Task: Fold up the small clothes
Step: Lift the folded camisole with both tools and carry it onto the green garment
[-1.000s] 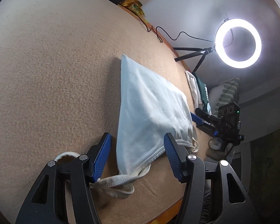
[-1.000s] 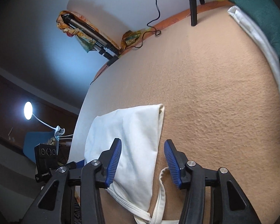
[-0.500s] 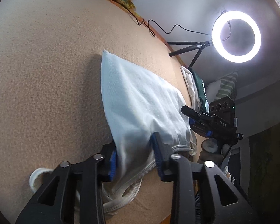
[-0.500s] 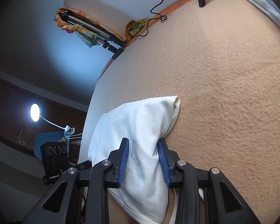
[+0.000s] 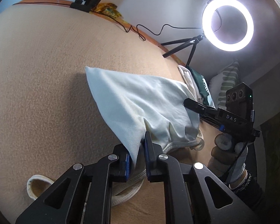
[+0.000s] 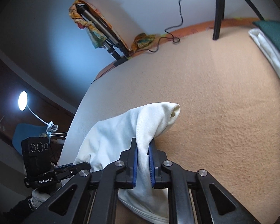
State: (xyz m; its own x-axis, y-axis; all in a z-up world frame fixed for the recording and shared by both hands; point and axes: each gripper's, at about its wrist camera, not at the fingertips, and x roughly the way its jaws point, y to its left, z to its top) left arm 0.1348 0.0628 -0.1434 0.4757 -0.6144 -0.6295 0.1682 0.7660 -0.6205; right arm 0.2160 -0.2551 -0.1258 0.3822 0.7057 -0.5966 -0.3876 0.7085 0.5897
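Observation:
A small white garment (image 5: 140, 104) with ribbed straps lies on the tan blanket (image 5: 37, 93). My left gripper (image 5: 137, 158) is shut on its near edge and lifts it off the blanket. My right gripper (image 6: 142, 160) is shut on the other near edge of the garment (image 6: 121, 134), also raised. The right gripper shows in the left wrist view (image 5: 194, 105) at the garment's right side. A strap loop (image 5: 37, 186) lies on the blanket at lower left.
A lit ring light (image 5: 227, 24) on a tripod stands at the bed's far edge. Folded white and green clothes (image 5: 196, 85) are stacked at the right, also in the right wrist view (image 6: 270, 43). A folded tripod (image 6: 102, 31) leans on the wall.
Both grippers closed on the garment's near edge and lifted it; the cloth now hangs up off the blanket and has bunched between them.

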